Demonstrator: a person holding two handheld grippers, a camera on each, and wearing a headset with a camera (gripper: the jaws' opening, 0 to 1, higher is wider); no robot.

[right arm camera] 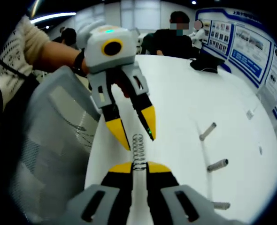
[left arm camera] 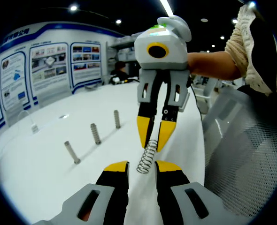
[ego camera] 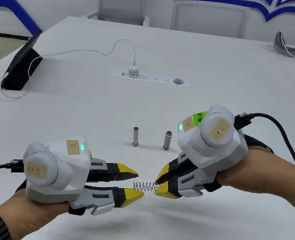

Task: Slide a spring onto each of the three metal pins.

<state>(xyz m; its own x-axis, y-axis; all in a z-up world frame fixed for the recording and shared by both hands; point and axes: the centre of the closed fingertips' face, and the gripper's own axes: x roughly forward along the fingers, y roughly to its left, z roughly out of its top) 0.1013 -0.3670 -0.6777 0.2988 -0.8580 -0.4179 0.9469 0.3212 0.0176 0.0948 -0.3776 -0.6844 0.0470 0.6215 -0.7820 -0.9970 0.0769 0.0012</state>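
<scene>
Right gripper (ego camera: 161,183) was pinched narrow on one end of a loose spring (ego camera: 146,186), holding it roughly level just above the white surface (ego camera: 77,110), near the front edge. Left gripper (ego camera: 135,184) faced it tip to tip, jaws apart, w/ the spring's free end sitting between its yellow tips. From the left gripper view I couldn't tell whether either tip touched the coil. Each gripper was held in a person's hand, w/ a black lead trailing off the back of each.

Just behind the grippers, mid-surface, the pins stood upright in a row. On the left was a bare pin (ego camera: 135,136), and near it on the right a sprung pin (ego camera: 167,140), w/ coils wrapped round its shaft. The left gripper view showed a 3rd pin (left arm camera: 116,119) further along the same row. It looked smooth, but was too small to be sure.

Well back from the pins lay a flat power strip (ego camera: 152,78) w/ a white plug (ego camera: 133,71) in it. A thin cable (ego camera: 87,51) ran from the plug to a dark tablet (ego camera: 22,62) propped at the far-left corner.
</scene>
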